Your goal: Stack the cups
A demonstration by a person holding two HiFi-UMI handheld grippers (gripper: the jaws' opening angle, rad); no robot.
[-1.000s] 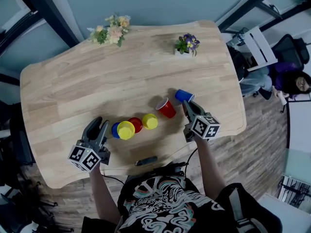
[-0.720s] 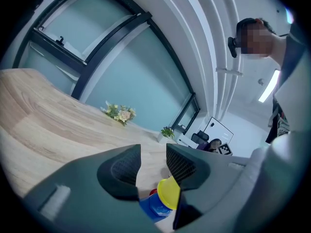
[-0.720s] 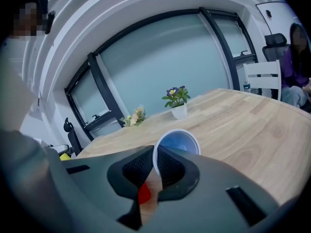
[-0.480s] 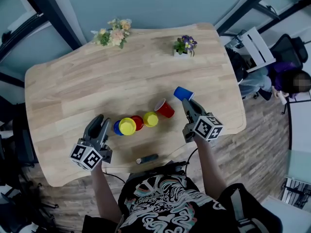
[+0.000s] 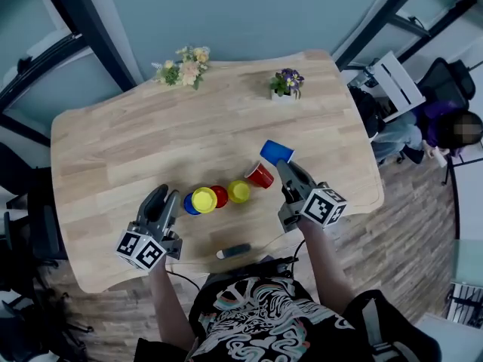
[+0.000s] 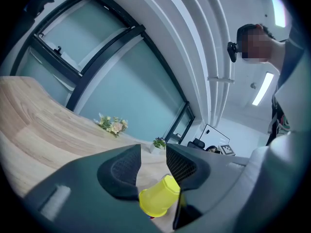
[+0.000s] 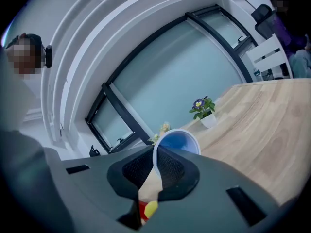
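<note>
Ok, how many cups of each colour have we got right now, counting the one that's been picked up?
Blue cups: 2
Red cups: 2
Yellow cups: 2
Total: 6 cups

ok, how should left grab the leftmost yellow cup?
Across its upper wall from above, jaws front and back: the yellow cup seems mouth down, so no rim to pinch, and the blue cup and red cup crowd its sides.
</note>
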